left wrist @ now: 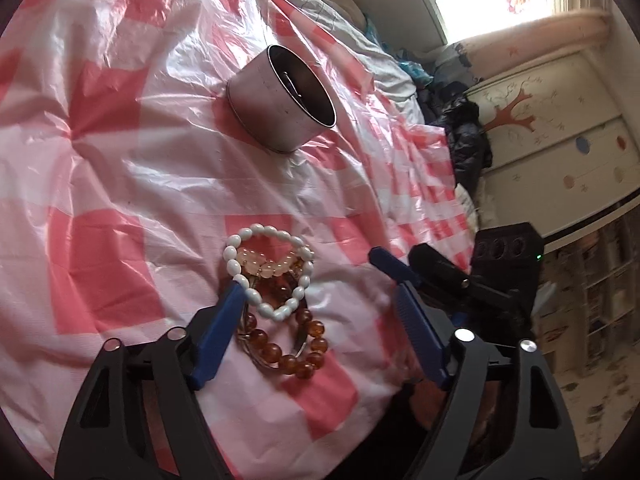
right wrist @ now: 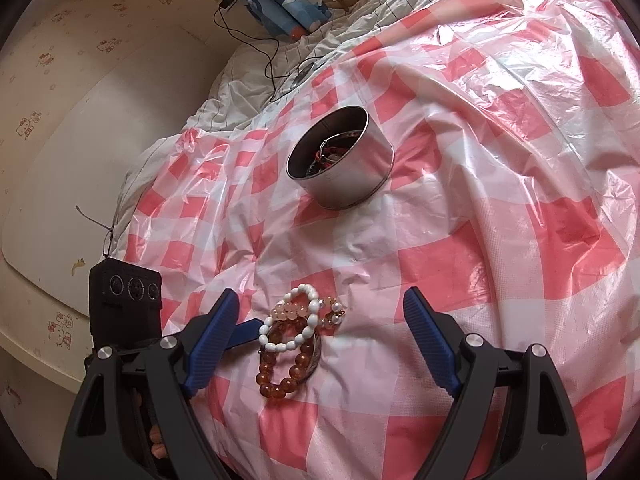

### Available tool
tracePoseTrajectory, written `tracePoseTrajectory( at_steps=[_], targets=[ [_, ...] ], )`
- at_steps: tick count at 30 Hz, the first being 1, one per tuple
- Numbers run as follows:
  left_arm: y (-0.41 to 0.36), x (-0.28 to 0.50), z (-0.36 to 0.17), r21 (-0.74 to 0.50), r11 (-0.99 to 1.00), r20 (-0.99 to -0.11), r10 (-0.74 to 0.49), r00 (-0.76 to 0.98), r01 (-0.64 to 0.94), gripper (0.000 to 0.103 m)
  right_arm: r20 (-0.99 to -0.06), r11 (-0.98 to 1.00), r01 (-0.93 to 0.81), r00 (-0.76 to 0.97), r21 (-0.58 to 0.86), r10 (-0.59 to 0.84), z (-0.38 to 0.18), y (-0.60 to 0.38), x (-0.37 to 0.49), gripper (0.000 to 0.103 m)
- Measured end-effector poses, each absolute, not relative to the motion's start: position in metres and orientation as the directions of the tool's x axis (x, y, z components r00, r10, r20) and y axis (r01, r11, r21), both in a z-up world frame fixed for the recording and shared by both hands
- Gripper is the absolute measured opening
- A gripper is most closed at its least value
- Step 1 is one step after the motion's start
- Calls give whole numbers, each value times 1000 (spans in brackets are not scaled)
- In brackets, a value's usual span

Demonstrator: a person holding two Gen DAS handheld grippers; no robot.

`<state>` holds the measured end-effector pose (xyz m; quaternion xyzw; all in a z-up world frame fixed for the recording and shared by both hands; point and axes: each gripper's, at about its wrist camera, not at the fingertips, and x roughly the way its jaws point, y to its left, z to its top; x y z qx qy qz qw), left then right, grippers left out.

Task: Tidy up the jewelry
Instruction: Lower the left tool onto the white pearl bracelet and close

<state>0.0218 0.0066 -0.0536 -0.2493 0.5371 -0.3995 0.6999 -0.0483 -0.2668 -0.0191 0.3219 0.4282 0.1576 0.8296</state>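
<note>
A heap of bead bracelets lies on the pink-and-white checked plastic sheet (left wrist: 120,168): a white bracelet (left wrist: 233,266) on top, a peach one (left wrist: 264,266) and an amber one (left wrist: 296,364). My left gripper (left wrist: 318,292) is open around the heap, its left finger (left wrist: 230,308) beside the white beads. My right gripper (right wrist: 320,296) is open too, with the white bracelet (right wrist: 280,346) and the amber bracelet (right wrist: 280,388) between its fingers, untouched. One finger (right wrist: 246,330) of the left gripper shows in the right wrist view. Beyond stands a round metal tin (right wrist: 340,160) (left wrist: 280,100) holding some jewelry.
The sheet covers a soft, wrinkled bed. A black cable (right wrist: 276,60) and a blue pillow (right wrist: 280,8) lie at the bed's far end by the wall. Dark clothes (left wrist: 468,136) and a painted cabinet (left wrist: 560,128) stand past the bed's edge.
</note>
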Motion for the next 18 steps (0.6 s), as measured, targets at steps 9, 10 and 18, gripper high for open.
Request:
tracePoseTrajectory(
  at_steps=[9,10,18],
  targets=[
    [2,26,-65,-686,682,-676,-726,124,254,46,-616,752,14,583,659,529,-18,-264,-48,84],
    [1,27,-66,-694,677,-670,-732,124,244,46,-617,753,14,583,658,529,-17,-264,-47,84],
    [-10,30,-65,-649,701,-689,-707,163,295,10,-615,752,12,584,660,530,-17,-264,-48,84]
  ],
)
